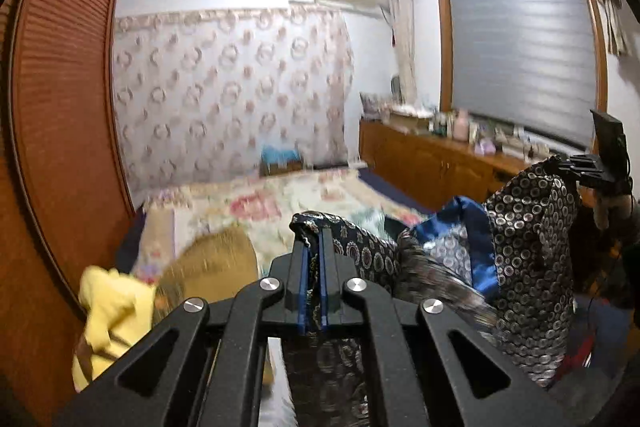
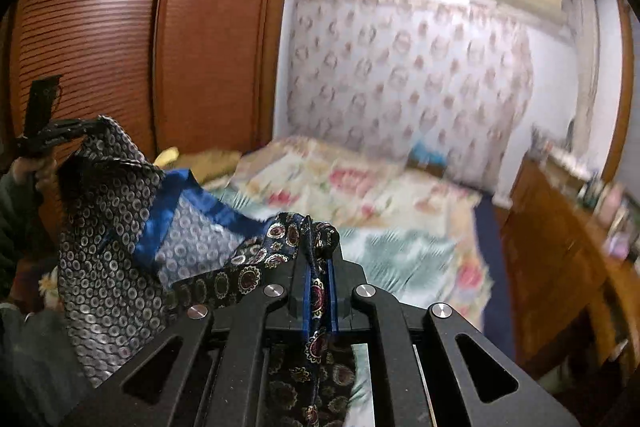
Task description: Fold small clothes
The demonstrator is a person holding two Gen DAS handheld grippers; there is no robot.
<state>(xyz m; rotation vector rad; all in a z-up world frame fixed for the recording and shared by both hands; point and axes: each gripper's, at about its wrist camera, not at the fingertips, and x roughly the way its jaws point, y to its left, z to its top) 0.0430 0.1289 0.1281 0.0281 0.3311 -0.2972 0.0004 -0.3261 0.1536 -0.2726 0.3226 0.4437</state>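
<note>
The left gripper (image 1: 313,247) and right gripper (image 2: 318,251) are each clamping the dark, medallion-patterned silky garment (image 1: 532,247), suspending it above the floral-quilted bed (image 1: 288,199), probably for spreading.

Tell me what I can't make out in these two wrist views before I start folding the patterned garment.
- Patterned garment: its lower hem, cut off by the bottom edge and hidden behind the left gripper in the left wrist view.
- Its full shape: bunched between the two grips, and the right gripper hides part in the right wrist view.
- Bed: print smeared by motion blur.
- Items on the dresser: small and blurred.
</note>
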